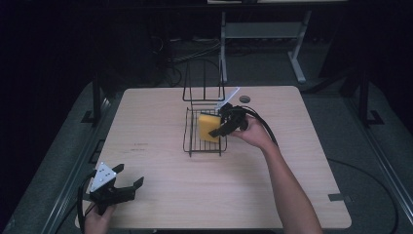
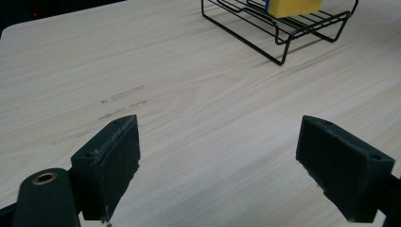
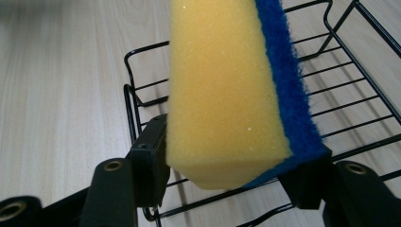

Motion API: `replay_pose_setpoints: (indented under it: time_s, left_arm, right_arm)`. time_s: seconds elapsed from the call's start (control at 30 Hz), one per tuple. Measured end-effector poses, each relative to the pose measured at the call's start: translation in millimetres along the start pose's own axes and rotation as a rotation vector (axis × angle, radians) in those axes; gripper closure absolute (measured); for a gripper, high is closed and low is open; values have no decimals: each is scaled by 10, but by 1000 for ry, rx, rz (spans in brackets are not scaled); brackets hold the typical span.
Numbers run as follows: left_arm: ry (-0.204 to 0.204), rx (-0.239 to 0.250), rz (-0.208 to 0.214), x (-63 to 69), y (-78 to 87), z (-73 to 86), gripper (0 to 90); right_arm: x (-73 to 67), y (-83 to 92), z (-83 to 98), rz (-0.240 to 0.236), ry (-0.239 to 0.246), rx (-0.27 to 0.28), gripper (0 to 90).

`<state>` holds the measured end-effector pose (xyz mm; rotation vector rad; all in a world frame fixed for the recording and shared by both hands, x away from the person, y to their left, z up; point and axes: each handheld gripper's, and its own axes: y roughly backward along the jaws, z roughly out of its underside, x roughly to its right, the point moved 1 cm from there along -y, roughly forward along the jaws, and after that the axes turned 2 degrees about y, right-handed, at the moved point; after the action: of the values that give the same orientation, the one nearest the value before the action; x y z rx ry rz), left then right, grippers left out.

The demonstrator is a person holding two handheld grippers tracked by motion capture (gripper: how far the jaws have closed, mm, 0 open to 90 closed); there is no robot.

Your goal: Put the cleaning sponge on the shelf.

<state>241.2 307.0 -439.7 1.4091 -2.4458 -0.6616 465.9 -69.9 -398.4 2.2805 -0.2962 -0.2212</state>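
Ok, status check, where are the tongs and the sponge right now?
Right tongs shut on sponge, held over wire rack. Left tongs open, empty, low at table's near left corner. Nothing in the way.

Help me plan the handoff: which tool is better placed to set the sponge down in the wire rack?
The right tool. It is already shut on the sponge directly over the black wire rack. The left tool sits open near the table's near-left corner, far from the rack, holding nothing.

Dim room; light wood table (image 1: pixel 160 195) on grey floor (image 1: pixel 263 68); white table frame (image 1: pixel 297 58) behind.
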Motion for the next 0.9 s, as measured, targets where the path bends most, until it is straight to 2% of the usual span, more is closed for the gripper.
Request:
replay_pose_setpoints:
  time_s: [0.63, 0.9]
  left_arm:
    - [3, -2, 1, -3, -11, -3, 138]
    - [-3, 0, 4, 5, -8, -1, 138]
  right_arm:
    - [-26, 157, 47, 7, -12, 2, 302]
    - [-50, 211, 103, 20, -24, -18, 254]
